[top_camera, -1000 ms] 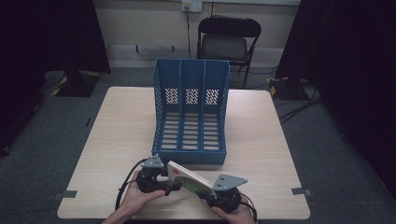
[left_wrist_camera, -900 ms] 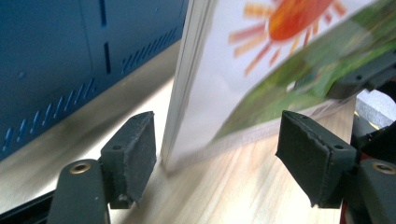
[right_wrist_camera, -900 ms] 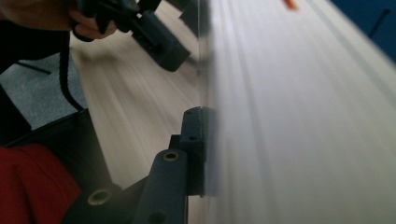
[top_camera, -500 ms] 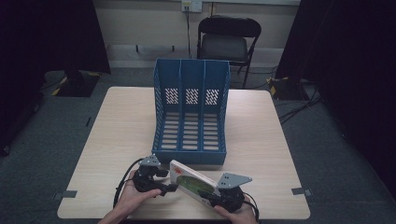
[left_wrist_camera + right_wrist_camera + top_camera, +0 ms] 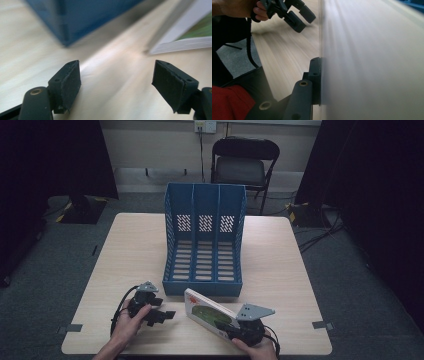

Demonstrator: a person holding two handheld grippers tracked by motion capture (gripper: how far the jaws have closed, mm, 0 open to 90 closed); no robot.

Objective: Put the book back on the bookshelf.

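A blue three-slot file rack (image 5: 204, 242) stands on the pale wooden desk (image 5: 135, 250), its open front facing the person and its perforated back wall toward a black folding chair (image 5: 243, 165) beyond the far edge; just in front of the rack's right corner, a thin white book (image 5: 209, 314) with a green picture on its cover is held tilted, one end raised toward the rack, the other end at the right gripper (image 5: 243, 332); in the right gripper view one black jaw presses flat against the book's pale cover (image 5: 372, 62), so this gripper is clamped on the book; the left gripper (image 5: 159, 311) rests low over the desk to the left of the book, apart from it, held by the left hand (image 5: 130, 326); in the left gripper view its jaws stand wide apart with bare desk between them, the book's corner (image 5: 180, 37) and the rack's blue corner (image 5: 65, 22) lying beyond.
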